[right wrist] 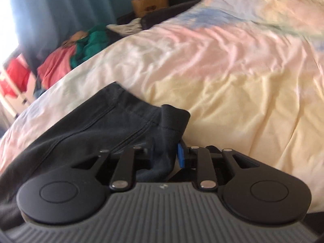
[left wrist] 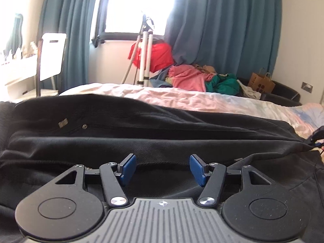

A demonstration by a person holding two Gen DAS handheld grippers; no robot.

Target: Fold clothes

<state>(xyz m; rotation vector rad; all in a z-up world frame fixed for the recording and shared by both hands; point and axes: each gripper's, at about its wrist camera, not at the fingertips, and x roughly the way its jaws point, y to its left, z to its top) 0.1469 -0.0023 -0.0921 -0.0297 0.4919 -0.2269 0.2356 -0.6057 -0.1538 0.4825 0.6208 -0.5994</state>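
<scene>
Far left, left wrist view: white chair [left wrist: 53, 55] by teal curtains [left wrist: 222, 30], bright window betw. them. Tripod [left wrist: 146, 56] w/ red cloth [left wrist: 160, 56] draped on it, then heap of clothes [left wrist: 202, 79], pink & green, far side of bed. Brown paper bag [left wrist: 262, 82] far right, nr dark armchair.

Black garment [left wrist: 141, 137] spread across near part of bed [left wrist: 182, 99], wrinkled, filling lower frame left to right; small metal tag & rivet on its left part. Left gripper [left wrist: 162, 169] low over the fabric, blue pads [left wrist: 127, 169] wide apart, nothing betw. them; touching the cloth or just above, can't tell.

Right wrist view, blurry: same garment [right wrist: 105, 121] at near left on pastel duvet [right wrist: 232, 70], seams running diagonally. Right gripper [right wrist: 165, 156] clamped narrow on bunched hem of the garment, fold of dark cloth sticking up betw. the pads, one blue pad [right wrist: 180, 156] showing at right, other hidden by cloth. Heap of clothes & paper bag again at far left, blurred.
</scene>
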